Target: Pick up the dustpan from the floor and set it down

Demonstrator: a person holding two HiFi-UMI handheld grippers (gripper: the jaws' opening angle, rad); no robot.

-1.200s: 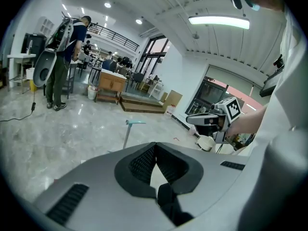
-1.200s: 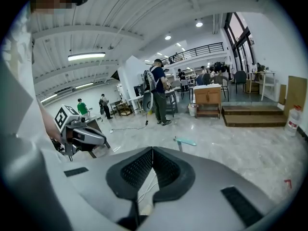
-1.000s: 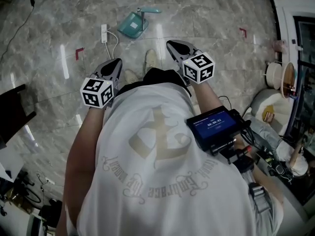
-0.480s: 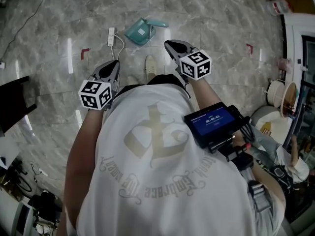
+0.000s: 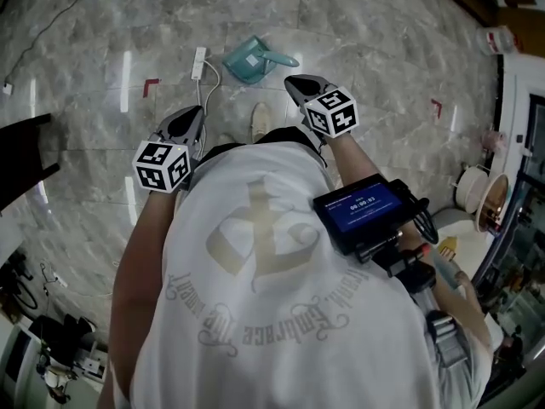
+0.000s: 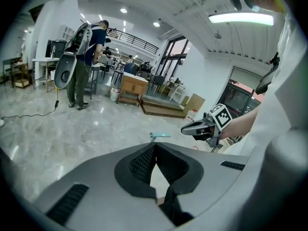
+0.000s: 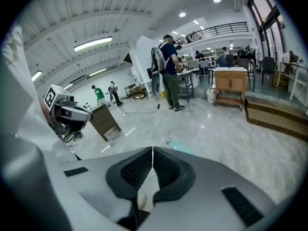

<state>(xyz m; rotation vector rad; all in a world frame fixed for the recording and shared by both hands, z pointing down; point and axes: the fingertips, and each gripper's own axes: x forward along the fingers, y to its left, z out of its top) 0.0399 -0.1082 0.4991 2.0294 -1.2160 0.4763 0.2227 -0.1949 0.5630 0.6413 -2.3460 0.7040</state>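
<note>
Left tongs [image 6: 155, 145] and right tongs [image 7: 152, 149] are both pressed together and empty, so open one wide before stooping to the teal dustpan [image 5: 249, 60] on the floor [image 5: 383, 41] ahead, then grip its handle [image 5: 281, 58] squarely.

A large open workshop hall: polished grey marble floor [image 5: 366, 32], white walls and long ceiling strip lights [image 6: 240, 17], overlooked by a railed mezzanine [image 7: 216, 30]. A person carrying a bulky backpack rig [image 6: 91, 47] stands at a work surface [image 7: 186, 76] among wooden cabinets [image 7: 231, 83], low wooden platforms [image 7: 274, 117] and a cardboard box [image 6: 195, 104], while two more people [image 7: 106, 94] are busy further back. A cable [image 6: 29, 113] and a white power strip [image 5: 198, 62] trail across the floor, and spools [image 5: 487, 203] sit among equipment at its edge.
</note>
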